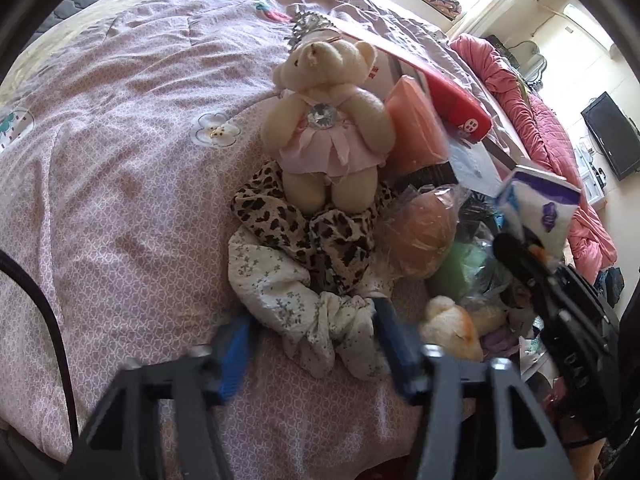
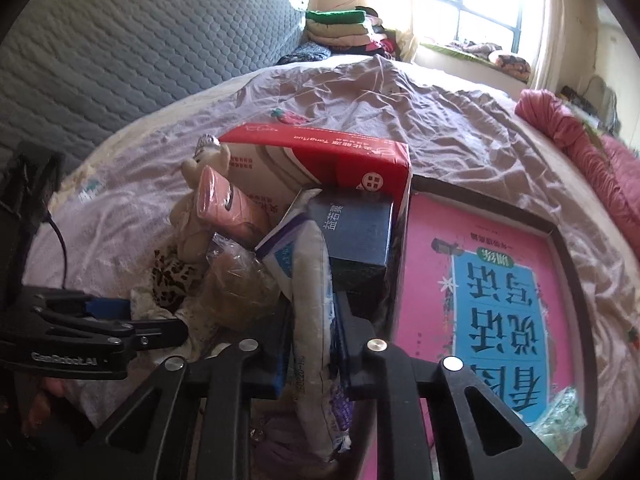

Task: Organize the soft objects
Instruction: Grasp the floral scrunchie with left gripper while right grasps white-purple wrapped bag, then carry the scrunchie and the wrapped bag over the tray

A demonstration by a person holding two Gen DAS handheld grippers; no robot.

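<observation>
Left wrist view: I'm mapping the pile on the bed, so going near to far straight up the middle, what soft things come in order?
White floral cloth → leopard-print cloth → teddy bear in a pink dress.

A red-and-white carton (image 2: 320,156) and a dark blue box (image 2: 352,232) sit beside a framed pink-and-blue poster (image 2: 492,300) on the quilt (image 1: 120,160); a grey padded headboard (image 2: 120,48) stands behind.

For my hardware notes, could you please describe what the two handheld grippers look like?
Both are black, angular frames with silver bolts. The left gripper has blue finger pads, white lettering on its side and a black cable trailing behind. The right gripper also carries white lettering.
</observation>
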